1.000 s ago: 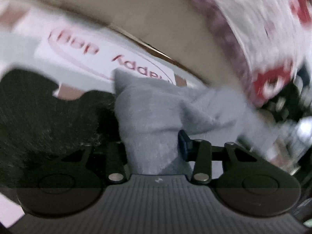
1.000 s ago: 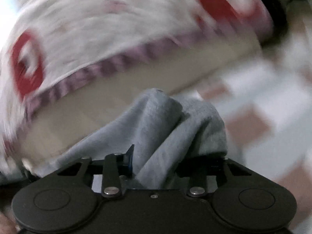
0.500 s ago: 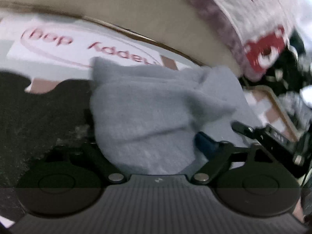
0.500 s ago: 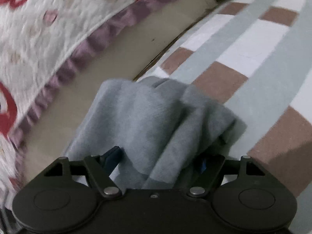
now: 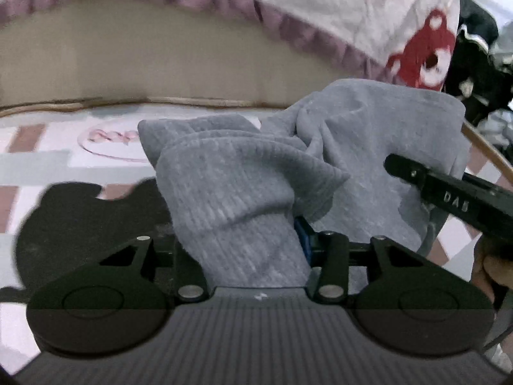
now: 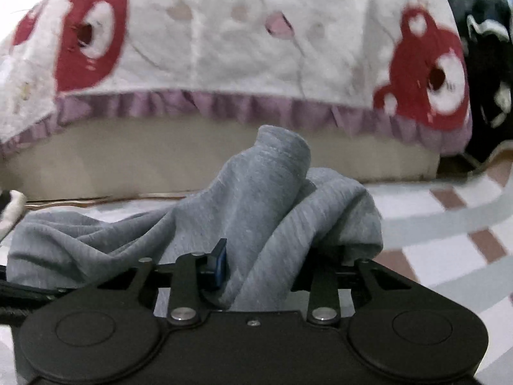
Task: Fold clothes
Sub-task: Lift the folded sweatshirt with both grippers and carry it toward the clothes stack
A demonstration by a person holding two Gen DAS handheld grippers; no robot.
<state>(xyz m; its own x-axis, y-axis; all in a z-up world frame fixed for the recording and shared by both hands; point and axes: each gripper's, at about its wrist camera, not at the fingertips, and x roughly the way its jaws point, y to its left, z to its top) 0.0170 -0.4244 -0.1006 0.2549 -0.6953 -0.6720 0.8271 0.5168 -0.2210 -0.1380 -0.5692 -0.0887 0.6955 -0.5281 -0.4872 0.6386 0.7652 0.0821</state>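
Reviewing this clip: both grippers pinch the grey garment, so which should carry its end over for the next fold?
Probably the left gripper: it holds a flat ribbed edge of the grey garment, while the right gripper clamps a bunched wad.

Soft even light, slight blur, fisheye-bent edges.

Bedroom: frilled bedspread, checked mat.

grey knit garment, bunched and creased, lifted above the patterned mat.
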